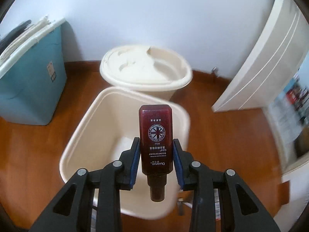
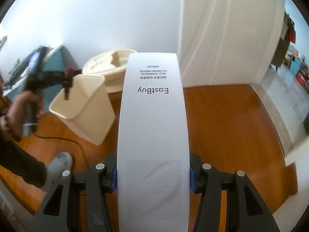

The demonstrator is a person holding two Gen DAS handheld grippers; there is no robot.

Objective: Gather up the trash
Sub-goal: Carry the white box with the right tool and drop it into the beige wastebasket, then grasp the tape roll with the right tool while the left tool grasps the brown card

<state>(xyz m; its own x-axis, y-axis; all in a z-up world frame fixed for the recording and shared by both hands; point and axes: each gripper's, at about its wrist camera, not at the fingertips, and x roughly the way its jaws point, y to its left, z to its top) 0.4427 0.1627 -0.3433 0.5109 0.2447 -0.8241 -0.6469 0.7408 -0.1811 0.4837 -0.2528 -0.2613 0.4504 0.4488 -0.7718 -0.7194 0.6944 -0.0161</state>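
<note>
Gripping an inverted "Ousanuo" disinfectant bottle (image 1: 156,137) in left jaws, right jaws clamp an "EastBuy" cleansing-mousse bottle (image 2: 153,127).

Left gripper (image 1: 156,147) was clamped, blue pads (image 1: 135,160) pressing inward. Right gripper (image 2: 152,176) was clamped too. Left hand (image 2: 18,112) gripped the handle, seemingly mid-motion, blurred.

We count two claws, the left claw (image 1: 156,150) and the right claw (image 2: 153,176). We count two bottles: one dark red disinfectant bottle (image 1: 155,135) and one white cleansing mousse bottle (image 2: 153,125). We see two cream bins, one open bin (image 1: 100,135) near us and one lidded bin (image 1: 144,69) farther off. One blue storage box (image 1: 32,89) stands at far left.
</note>
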